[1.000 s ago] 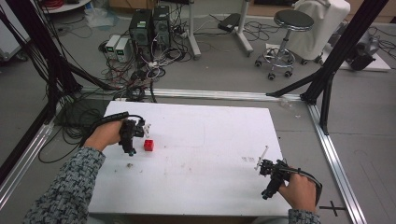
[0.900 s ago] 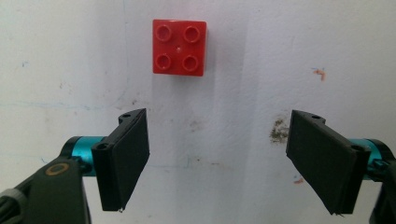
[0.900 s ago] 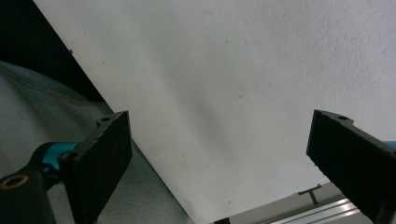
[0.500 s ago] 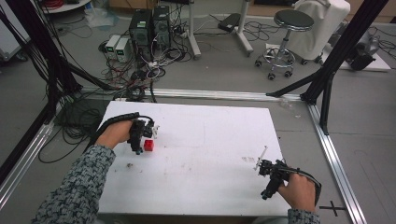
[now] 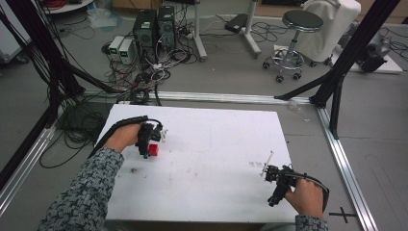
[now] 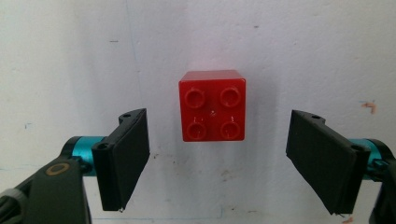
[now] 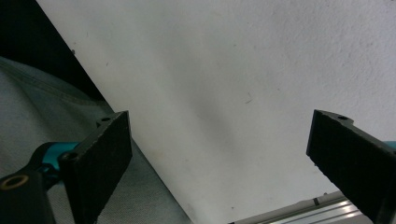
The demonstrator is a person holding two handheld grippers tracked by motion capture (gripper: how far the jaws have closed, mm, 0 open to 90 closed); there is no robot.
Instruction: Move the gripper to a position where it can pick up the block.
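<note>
Brick [image 6: 212, 105], red, 4 bumps on top, sits on the white table [image 5: 216, 144]. I see it in the left gripper view just ahead of my left gripper [image 6: 217, 158], in line w/ the gap between the 2 black pads. The jaws are spread wide. One pad is off to each side of the brick and neither one touches it. There's bare table showing on both sides btwn pad and brick.

In the high view the left gripper [image 5: 146, 139] is over the brick [image 5: 153, 149], w/ the person's left hand [image 5: 124, 137] right behind it. A black cable runs back from the gripper along the patterned sleeve [image 5: 84, 192].

My right gripper [image 7: 219, 158] is well apart from the brick, over by the near right corner of the table. Its jaws are spread wide too, w/ nothing btwn them. Under them I see the white table edge, grey cloth and a bit of metal rail [image 7: 289, 212]. In the high view the right hand [image 5: 304, 195] holds the right gripper [image 5: 276, 185] low over the table.
</note>
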